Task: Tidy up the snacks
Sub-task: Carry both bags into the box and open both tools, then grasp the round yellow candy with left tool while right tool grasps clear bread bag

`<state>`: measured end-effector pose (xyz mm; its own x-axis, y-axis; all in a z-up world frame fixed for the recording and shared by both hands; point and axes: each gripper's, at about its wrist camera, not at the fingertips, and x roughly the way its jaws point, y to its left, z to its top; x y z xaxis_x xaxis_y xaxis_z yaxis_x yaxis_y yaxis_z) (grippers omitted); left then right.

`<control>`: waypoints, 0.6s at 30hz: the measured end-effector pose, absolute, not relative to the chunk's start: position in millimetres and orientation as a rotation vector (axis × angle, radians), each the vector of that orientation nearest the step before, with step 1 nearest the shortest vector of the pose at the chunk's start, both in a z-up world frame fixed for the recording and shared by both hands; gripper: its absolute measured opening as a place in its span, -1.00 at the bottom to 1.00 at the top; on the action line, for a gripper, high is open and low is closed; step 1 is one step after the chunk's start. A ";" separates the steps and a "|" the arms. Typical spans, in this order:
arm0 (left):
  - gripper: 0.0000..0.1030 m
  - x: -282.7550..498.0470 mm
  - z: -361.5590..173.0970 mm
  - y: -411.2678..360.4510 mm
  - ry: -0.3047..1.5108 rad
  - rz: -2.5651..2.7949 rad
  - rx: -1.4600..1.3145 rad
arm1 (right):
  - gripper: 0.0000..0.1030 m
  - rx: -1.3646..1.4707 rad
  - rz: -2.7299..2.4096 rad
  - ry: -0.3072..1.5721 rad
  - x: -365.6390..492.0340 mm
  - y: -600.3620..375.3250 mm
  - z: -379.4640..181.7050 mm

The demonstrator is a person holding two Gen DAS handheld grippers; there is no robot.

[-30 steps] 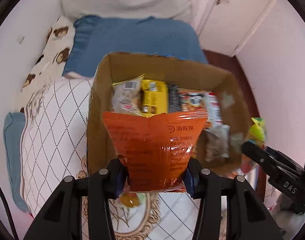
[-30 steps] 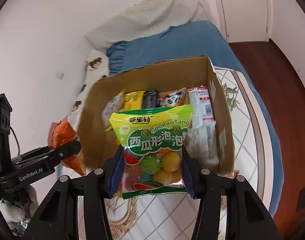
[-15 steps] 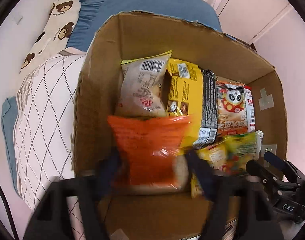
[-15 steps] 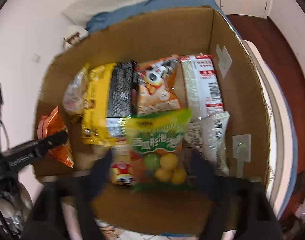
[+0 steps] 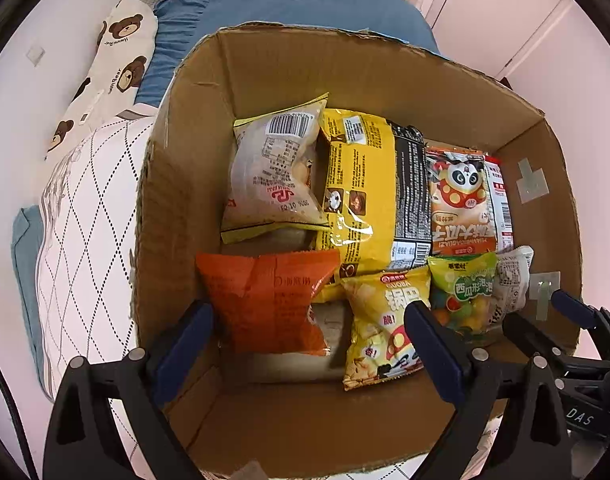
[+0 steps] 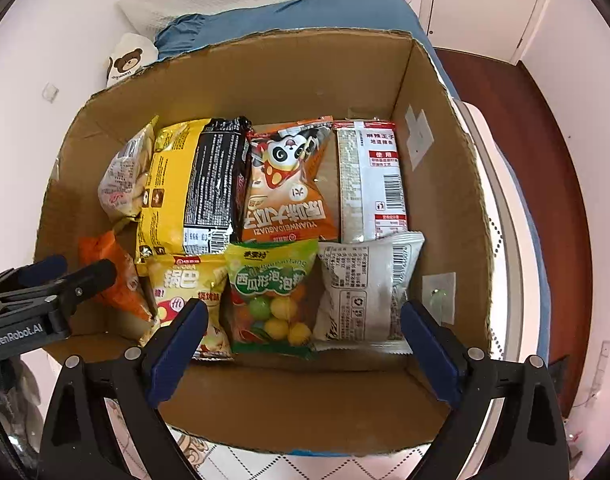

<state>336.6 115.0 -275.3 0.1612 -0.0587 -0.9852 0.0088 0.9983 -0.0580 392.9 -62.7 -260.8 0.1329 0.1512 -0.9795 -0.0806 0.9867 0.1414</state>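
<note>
The orange snack bag (image 5: pixel 265 300) is seen lying in the cardboard box (image 5: pixel 385 76), directly ahead of the left hand-held gripper (image 5: pixel 309 336) and between its blue pads (image 5: pixel 185 340), which stand clear of it; the jaws are still opening. The green gumball bag (image 6: pixel 271 300) is found directly ahead of the right hand-held gripper (image 6: pixel 303 338), whose jaws are spread wide with nothing pressed between them. Between the two bags a yellow crisp bag (image 5: pixel 385 320) is wedged, and just to the right of the gumball bag a white packet (image 6: pixel 365 292) lies. Farther from both grippers, along the far wall of the box, a row is formed by a pale pastry packet (image 5: pixel 273 172), a yellow-and-black packet (image 5: pixel 369 192), a panda packet (image 6: pixel 289 180) and a white barcode packet (image 6: pixel 371 180). The box is set on a quilted bed cover (image 5: pixel 89 216), with a blue pillow (image 5: pixel 289 4) and a bear-print pillow (image 5: pixel 109 64) beyond it.
</note>
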 end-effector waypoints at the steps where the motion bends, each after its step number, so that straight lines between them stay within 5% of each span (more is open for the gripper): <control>1: 0.91 335.2 -274.5 115.1 1.408 -0.047 -0.041 | 0.92 0.062 0.167 1.432 391.6 -64.0 -260.3; 18: 0.91 278.9 -225.4 120.6 1.264 -0.050 -0.044 | 0.92 0.012 0.159 1.320 351.9 -73.6 -219.3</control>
